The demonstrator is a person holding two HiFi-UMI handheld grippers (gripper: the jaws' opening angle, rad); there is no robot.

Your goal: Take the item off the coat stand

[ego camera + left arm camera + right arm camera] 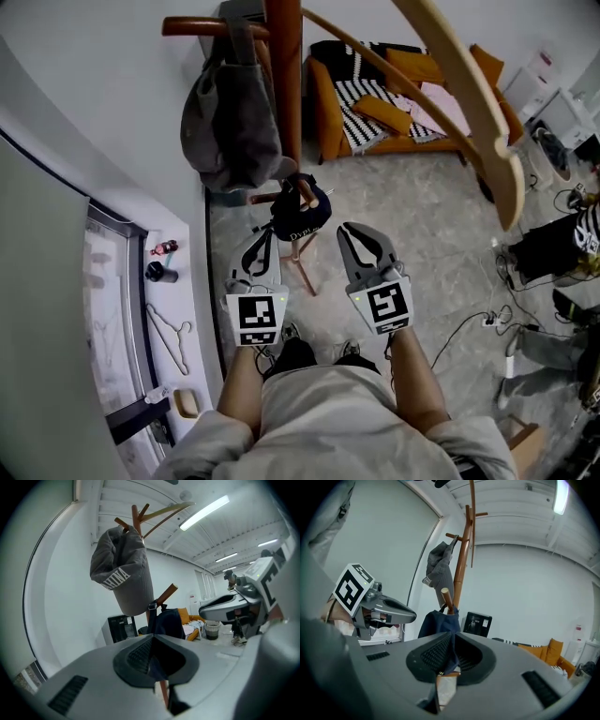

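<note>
- Navy cap w/ white lettering is hanging on a low peg of the wooden coat stand, below a grey cap.
- It's drooping off the peg, long axis approx. vertical, strap buckle showing near the top.
- Soft cloth is sagging in folds; peg & pole are looking round, smooth, reddish-brown.
- Left gripper & right gripper are each pinching navy cloth at its lower edge, jaws clenched.

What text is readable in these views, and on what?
"DyPL": white lettering on the navy cap; the rest is hidden and the reading is uncertain.
White striped lettering on the grey fabric item: too distorted to read.
Label on the red bottle by the window: too small to read.
</note>
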